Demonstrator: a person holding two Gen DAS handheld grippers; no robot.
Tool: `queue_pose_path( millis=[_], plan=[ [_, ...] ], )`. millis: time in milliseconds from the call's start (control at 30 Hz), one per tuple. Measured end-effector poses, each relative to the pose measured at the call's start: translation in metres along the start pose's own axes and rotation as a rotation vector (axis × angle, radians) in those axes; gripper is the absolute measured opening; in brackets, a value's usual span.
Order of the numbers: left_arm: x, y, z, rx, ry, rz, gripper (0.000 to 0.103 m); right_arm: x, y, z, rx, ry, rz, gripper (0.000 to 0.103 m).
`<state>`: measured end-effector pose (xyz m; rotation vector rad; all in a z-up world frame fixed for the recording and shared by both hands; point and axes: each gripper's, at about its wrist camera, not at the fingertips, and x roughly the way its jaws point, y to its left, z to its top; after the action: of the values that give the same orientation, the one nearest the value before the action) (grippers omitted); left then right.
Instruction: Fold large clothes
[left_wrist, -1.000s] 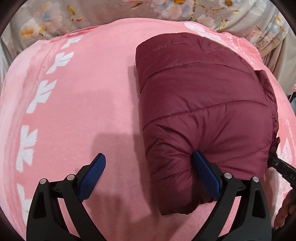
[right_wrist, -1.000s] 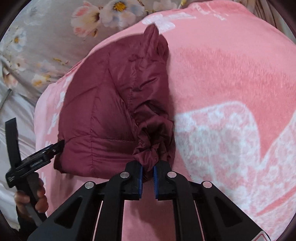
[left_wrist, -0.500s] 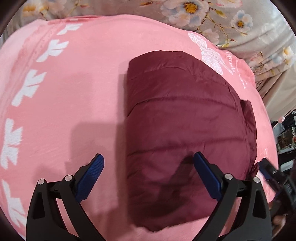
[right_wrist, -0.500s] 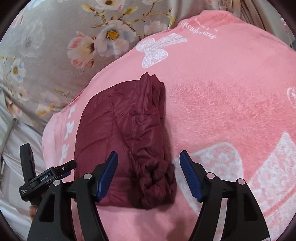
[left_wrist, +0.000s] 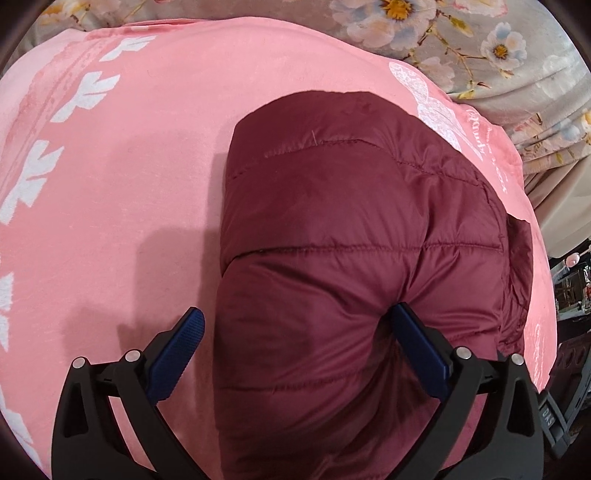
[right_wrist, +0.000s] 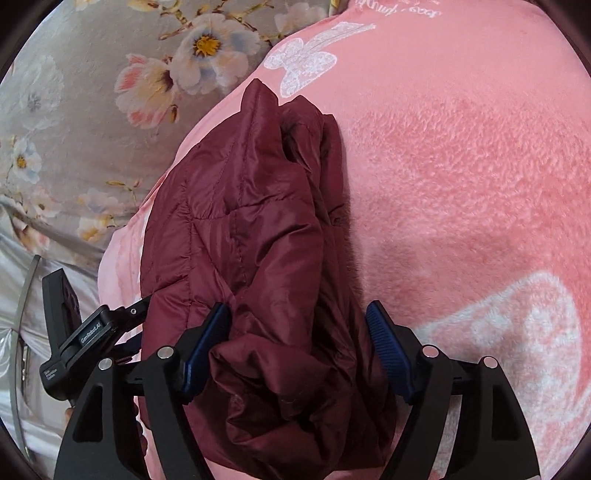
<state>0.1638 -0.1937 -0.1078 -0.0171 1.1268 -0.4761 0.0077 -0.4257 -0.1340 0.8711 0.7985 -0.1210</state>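
Maroon jacket (left_wrist: 354, 266) between both wide tools, right tool (right_wrist: 299, 354) opening, bare pink blanket (left_wrist: 129, 206) leftward

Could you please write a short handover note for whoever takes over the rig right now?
Left tongs: open, one pad pressing into the top of the maroon puffer jacket, nothing gripped.
Right tongs: jaws opening, straddling the jacket's bunched edge, not clamped.
Jacket: folded into a compact bundle on the pink blanket.
Done: main folds appear made.
Left: probably tidy the bunched edge, flatten, withdraw both tongs.
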Motion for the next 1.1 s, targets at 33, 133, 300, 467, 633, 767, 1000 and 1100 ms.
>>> queue_pose_path(
  millis=[33,133,300,467,633,767,1000,1100],
  plan=[
    [0.003,0.000,0.001,-0.003,0.001,-0.003,0.098,0.001,0.001,0.000,-0.009,-0.003,-0.003,0.077],
    [0.009,0.002,0.001,-0.015,0.005,-0.016,0.098,0.004,0.003,0.001,-0.030,-0.012,-0.010,0.078],
    [0.018,0.009,-0.001,-0.038,0.018,-0.062,0.098,0.008,0.002,-0.001,-0.055,-0.035,-0.002,0.078],
    [0.019,0.007,-0.005,-0.014,-0.022,-0.064,0.098,0.011,0.003,-0.001,-0.076,-0.042,0.013,0.074],
    [0.014,0.009,-0.009,0.006,-0.046,-0.124,0.087,0.014,-0.004,0.002,-0.020,-0.004,0.131,0.042],
    [-0.004,0.007,-0.012,0.030,-0.075,-0.133,0.058,-0.004,0.011,0.002,-0.054,-0.034,0.143,0.022],
    [-0.080,-0.005,-0.017,0.096,-0.181,-0.205,0.039,-0.061,0.053,-0.005,-0.145,-0.135,0.201,0.019],
    [-0.114,-0.012,-0.022,0.131,-0.253,-0.231,0.039,-0.095,0.080,-0.008,-0.218,-0.218,0.217,0.019]
  ],
)
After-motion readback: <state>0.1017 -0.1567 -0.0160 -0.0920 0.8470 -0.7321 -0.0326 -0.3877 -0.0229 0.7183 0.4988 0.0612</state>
